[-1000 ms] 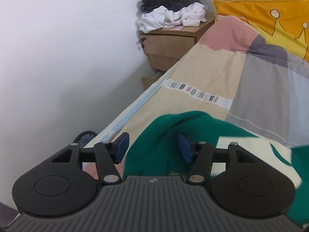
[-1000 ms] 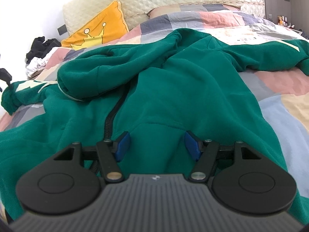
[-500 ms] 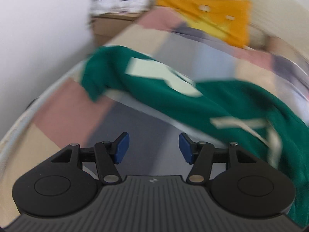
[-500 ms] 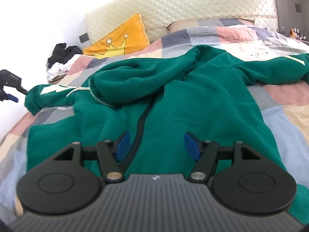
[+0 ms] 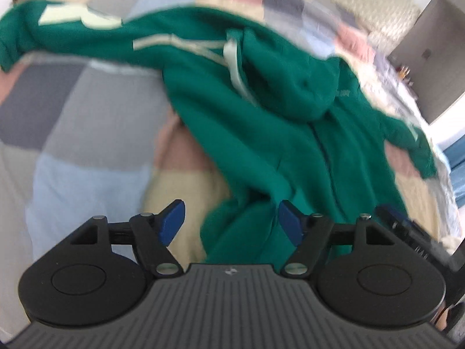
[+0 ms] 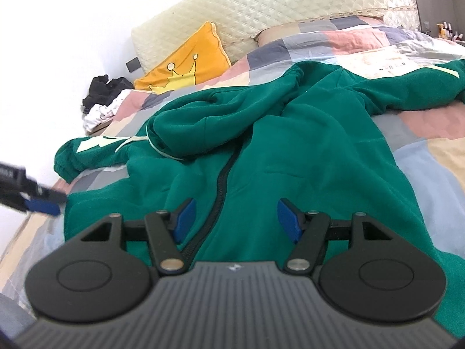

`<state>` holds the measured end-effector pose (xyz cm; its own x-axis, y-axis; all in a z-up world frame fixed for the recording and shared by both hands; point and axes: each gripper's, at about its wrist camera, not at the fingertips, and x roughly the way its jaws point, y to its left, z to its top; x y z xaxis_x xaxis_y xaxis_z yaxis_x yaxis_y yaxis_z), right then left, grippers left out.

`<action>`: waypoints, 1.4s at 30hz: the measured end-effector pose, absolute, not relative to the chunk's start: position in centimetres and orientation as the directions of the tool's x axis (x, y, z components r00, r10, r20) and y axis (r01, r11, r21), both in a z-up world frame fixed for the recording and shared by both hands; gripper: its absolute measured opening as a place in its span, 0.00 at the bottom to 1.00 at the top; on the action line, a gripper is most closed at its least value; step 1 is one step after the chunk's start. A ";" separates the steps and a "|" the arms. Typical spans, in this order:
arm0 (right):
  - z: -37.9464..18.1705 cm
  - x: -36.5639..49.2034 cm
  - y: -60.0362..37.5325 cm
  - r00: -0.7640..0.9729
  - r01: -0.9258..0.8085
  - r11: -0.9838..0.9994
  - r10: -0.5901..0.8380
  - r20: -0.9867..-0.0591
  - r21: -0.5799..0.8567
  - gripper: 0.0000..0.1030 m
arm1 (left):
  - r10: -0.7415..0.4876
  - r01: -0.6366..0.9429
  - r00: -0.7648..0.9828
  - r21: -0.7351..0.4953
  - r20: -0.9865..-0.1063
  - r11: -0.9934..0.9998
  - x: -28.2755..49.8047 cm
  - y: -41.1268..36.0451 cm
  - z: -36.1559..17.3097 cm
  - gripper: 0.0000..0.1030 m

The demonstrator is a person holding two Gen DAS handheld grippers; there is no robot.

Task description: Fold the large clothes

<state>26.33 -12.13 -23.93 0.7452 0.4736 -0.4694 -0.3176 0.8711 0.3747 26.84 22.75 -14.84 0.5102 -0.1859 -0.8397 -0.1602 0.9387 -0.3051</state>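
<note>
While the green hoodie (image 6: pixel 290 157) is lying face up across the patchwork bed (image 6: pixel 436 157), zip running toward the near edge, neither tool has hold of it yet. It's spread but lumpy: the hood (image 6: pixel 209 122) is flopped down over the chest, one sleeve (image 6: pixel 84 151) trails to the left edge of the bed, and the other runs off to the right edge.

The left tool (image 5: pixel 229 218) is angled down over the hem corner near the left edge, and its jaws are opening right now. Green fabric sits between the blue pads in that view, but they aren't pressing on it. The right tool (image 6: pixel 235 218) hangs low over the bottom of the zip (image 6: pixel 221 186) with its jaws apart, nothing pinched, cloth just underneath.

My read is that this is the setup for grabbing the hem or flattening the body before the first fold. If it were me, I'd get the left tool right onto the hem edge and take only the layers I mean to take, since fleece this thick bunches up easily. I'd also flip the hood flat and tug the sleeves straight first. Otherwise the fold ends up with a bulge in the middle and the zip twists.
</note>
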 end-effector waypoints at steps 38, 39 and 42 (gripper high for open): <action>-22.8 22.3 -14.3 0.616 -0.287 0.843 0.526 -0.586 0.455 0.63 | -0.108 -0.613 0.273 -0.259 -0.956 0.747 16.7 22.7 -15.7 0.11; -22.9 22.3 -14.3 0.615 -0.282 0.847 0.520 -0.593 0.451 0.63 | -0.098 -0.606 0.271 -0.249 -0.958 0.755 16.8 22.4 -15.5 0.12; -22.8 22.2 -14.3 0.618 -0.280 0.848 0.519 -0.591 0.451 0.63 | -0.071 -0.582 0.280 -0.229 -0.957 0.780 16.9 22.1 -15.4 0.17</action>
